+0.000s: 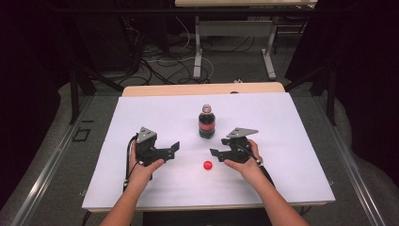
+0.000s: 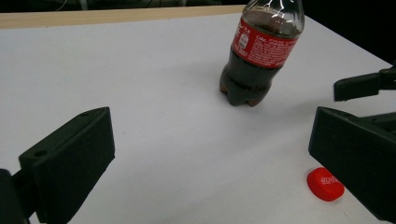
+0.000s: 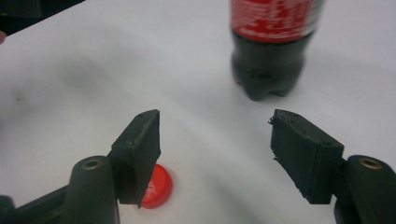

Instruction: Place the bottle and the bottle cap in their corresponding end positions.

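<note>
A small cola bottle (image 1: pixel 206 123) with a red label stands upright in the middle of the white tabletop (image 1: pixel 282 141). A loose red bottle cap (image 1: pixel 207 165) lies flat on the table in front of it. My right gripper (image 1: pixel 214 152) hovers just right of the cap, open, with nothing between its pads. In the right gripper view (image 3: pixel 215 140) the cap (image 3: pixel 159 184) peeks out beside the left jaw and the bottle (image 3: pixel 268 56) stands ahead. My left gripper (image 1: pixel 175 148) sits left of the cap, wide open and empty. In the left gripper view (image 2: pixel 210 158) I see the bottle (image 2: pixel 254 60) and the cap (image 2: pixel 325 184).
A wooden strip (image 1: pixel 202 89) runs along the table's far edge. Beyond it are cables on the floor and the legs of another table (image 1: pixel 198 52). A person's forearms reach in from the near edge. The other gripper's jaw tip (image 2: pixel 359 86) shows at the right of the left gripper view.
</note>
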A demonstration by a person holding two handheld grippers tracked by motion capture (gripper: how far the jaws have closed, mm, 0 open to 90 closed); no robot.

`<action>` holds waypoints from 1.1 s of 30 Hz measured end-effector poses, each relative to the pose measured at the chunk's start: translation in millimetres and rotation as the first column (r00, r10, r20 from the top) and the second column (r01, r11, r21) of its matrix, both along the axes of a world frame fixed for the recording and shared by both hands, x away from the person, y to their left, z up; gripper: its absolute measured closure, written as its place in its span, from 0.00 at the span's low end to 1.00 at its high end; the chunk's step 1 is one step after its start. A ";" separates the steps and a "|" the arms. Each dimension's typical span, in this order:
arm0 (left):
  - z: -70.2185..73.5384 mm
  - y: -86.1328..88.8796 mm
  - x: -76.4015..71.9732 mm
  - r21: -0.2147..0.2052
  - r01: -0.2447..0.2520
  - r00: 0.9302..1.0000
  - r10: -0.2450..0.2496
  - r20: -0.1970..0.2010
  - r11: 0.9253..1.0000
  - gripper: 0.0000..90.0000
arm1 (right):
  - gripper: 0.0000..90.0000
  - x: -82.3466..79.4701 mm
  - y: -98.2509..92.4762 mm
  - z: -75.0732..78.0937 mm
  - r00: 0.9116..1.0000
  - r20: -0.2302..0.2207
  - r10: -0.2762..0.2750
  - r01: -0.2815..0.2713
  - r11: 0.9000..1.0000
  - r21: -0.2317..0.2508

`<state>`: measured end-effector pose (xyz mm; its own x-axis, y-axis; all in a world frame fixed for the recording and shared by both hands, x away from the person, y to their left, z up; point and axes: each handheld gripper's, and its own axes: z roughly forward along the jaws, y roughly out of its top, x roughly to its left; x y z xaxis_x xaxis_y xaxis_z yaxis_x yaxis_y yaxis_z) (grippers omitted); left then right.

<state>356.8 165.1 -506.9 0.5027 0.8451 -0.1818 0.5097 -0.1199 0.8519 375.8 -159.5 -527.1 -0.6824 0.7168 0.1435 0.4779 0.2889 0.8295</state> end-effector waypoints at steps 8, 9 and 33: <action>-3.7 8.6 4.7 -0.006 -0.036 0.999 0.036 -0.014 0.999 0.01 | 0.16 8.0 -43.5 7.2 0.989 0.023 -0.147 0.147 0.989 -0.021; -4.4 10.0 5.2 -0.005 -0.039 0.999 0.039 -0.021 0.999 0.01 | 0.15 8.8 -49.2 7.8 0.987 0.027 -0.161 0.161 0.987 -0.019; -22.0 31.6 19.3 0.037 -0.114 0.990 0.116 -0.084 0.993 0.01 | 0.00 13.1 -116.0 -10.9 0.924 0.012 -0.382 0.382 0.922 -0.064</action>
<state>376.1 196.7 -528.9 0.3856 0.9026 -0.1916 0.5924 -0.0830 0.8013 388.9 -275.6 -538.0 -0.3545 0.9308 0.0891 0.5631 0.1365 0.8150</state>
